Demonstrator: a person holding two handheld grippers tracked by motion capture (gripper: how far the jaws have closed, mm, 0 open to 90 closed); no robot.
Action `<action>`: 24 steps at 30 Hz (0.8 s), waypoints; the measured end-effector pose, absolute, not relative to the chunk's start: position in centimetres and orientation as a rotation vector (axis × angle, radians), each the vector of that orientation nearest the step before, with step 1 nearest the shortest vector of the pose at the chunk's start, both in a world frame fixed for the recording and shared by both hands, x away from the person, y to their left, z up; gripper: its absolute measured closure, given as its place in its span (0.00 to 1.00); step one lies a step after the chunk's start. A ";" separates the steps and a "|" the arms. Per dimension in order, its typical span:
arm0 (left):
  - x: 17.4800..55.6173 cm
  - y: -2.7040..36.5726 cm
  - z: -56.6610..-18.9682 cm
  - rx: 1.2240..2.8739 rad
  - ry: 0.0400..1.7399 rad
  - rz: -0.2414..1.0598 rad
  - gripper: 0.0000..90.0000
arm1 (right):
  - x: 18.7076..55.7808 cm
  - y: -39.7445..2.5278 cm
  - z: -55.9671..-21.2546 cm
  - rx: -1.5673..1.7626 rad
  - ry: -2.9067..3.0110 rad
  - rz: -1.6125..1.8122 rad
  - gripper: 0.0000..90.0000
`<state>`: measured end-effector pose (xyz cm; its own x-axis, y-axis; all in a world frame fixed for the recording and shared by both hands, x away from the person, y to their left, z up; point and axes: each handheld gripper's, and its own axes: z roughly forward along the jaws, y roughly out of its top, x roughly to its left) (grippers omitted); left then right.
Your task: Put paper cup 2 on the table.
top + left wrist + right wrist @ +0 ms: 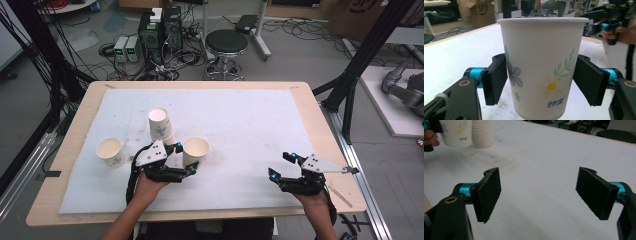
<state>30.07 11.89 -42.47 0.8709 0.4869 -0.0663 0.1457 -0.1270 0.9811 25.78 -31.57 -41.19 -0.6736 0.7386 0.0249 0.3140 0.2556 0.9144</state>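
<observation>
A white paper cup [541, 50] printed with flowers stands upright between the two black pads of my left gripper [540, 72], which press on its sides. From above, that cup [195, 149] and my left gripper [186, 158] sit left of the mat's middle. A tilted stack of paper cups [161, 125] stands just behind, and a single cup [111, 151] lies further left. My right gripper [281, 164] is open over bare mat at the right, with nothing between its pads [487, 195].
The white mat [240, 125] covers most of the wooden table [320, 130]. A stool [226, 45], computer boxes [160, 30] and cables stand on the floor beyond the far edge. Black frame posts rise at both sides.
</observation>
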 end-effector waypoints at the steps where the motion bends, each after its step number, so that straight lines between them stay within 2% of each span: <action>1: 30.4 11.7 -42.5 1.691 0.500 0.315 0.33 | 25.7 -31.6 -41.2 0.952 2.123 1.393 0.23; 17: 35.2 3.9 -42.7 1.729 0.533 0.325 0.33 | 25.9 -32.1 -41.0 0.957 2.115 1.425 0.23; 24: 36.1 2.1 -44.0 1.779 0.559 0.294 0.33 | 25.8 -32.2 -40.9 0.955 2.113 1.433 0.23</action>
